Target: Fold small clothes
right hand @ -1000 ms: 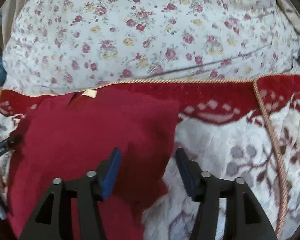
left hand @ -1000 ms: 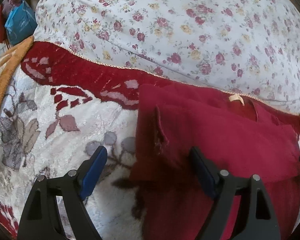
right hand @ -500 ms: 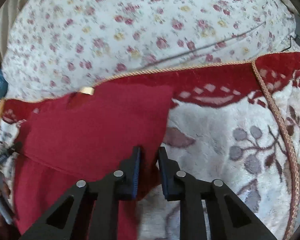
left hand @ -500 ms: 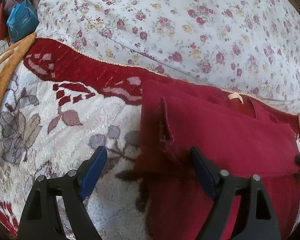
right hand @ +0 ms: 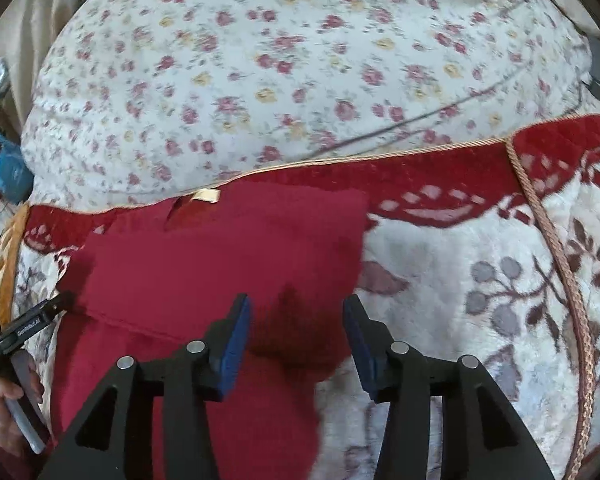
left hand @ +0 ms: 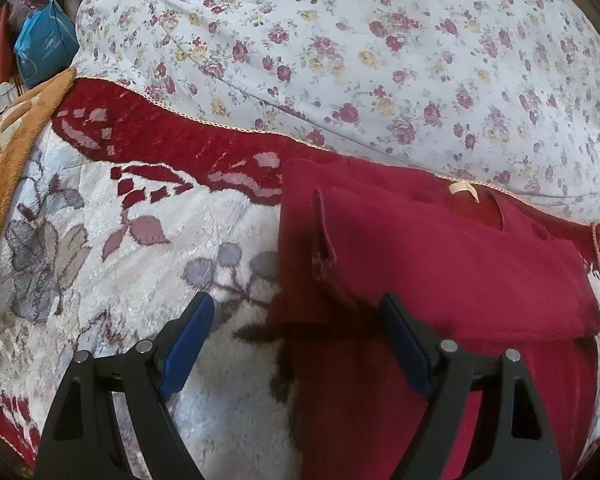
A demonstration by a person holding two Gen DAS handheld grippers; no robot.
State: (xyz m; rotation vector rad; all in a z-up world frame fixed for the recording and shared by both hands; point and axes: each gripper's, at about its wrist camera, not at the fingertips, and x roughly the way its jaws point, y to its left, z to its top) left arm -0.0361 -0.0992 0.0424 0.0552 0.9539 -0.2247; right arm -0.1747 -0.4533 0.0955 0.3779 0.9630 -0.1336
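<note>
A dark red garment lies flat on a plush blanket, its sleeves folded in across the body and a cream neck label at the far edge. My left gripper is open, its jaws straddling the garment's left edge. In the right wrist view the same garment fills the left half. My right gripper is open over the garment's right edge and holds nothing. The left gripper's tip and the hand holding it show at the far left.
The white and red floral blanket covers the surface, edged with gold cord. A large flowered pillow lies behind the garment. An orange blanket and a blue bag sit at the far left.
My right gripper closed on the garment's right edge half a second ago and has now opened and let go. The left gripper stayed open and barely moved.
</note>
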